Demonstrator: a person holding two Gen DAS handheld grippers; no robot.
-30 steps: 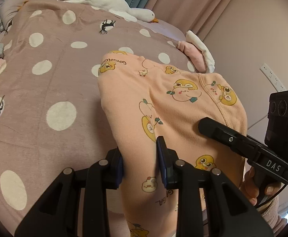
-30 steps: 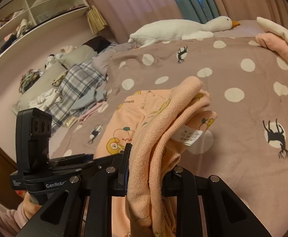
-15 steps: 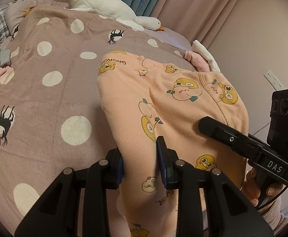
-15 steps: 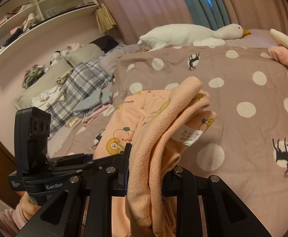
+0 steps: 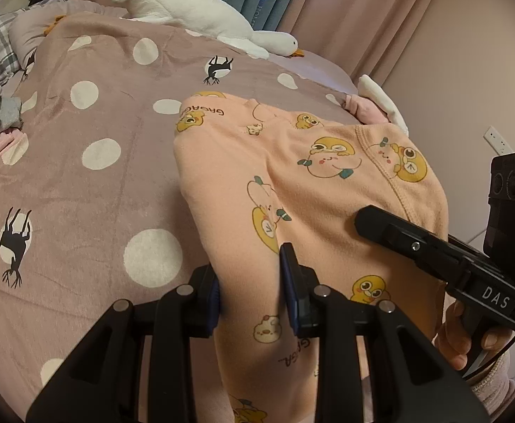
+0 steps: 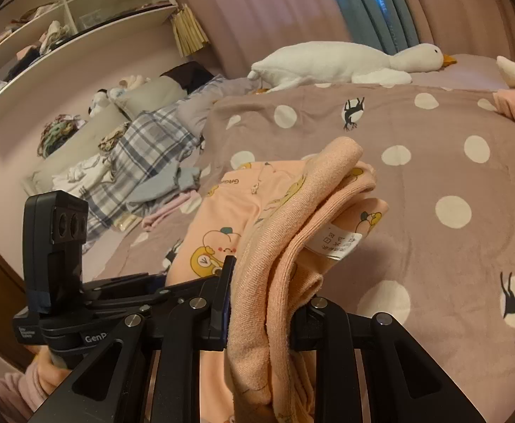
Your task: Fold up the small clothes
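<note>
Garment: peach cotton pyjama piece with yellow duck prints [image 5: 328, 183], held up over the mauve polka-dot bedspread [image 5: 91, 183].
Left gripper [image 5: 250, 282]: clamped on one edge.
Right gripper [image 6: 262, 303]: pinching the bunched waistband.
Change: cameras tilted upward; grasp unchanged.
Meaning: fold not yet laid.

Both wrist views look close along their fingers across the spotted mauve bedspread [image 5: 81, 190] toward the white plush goose [image 6: 345, 60], upper frame.
</note>
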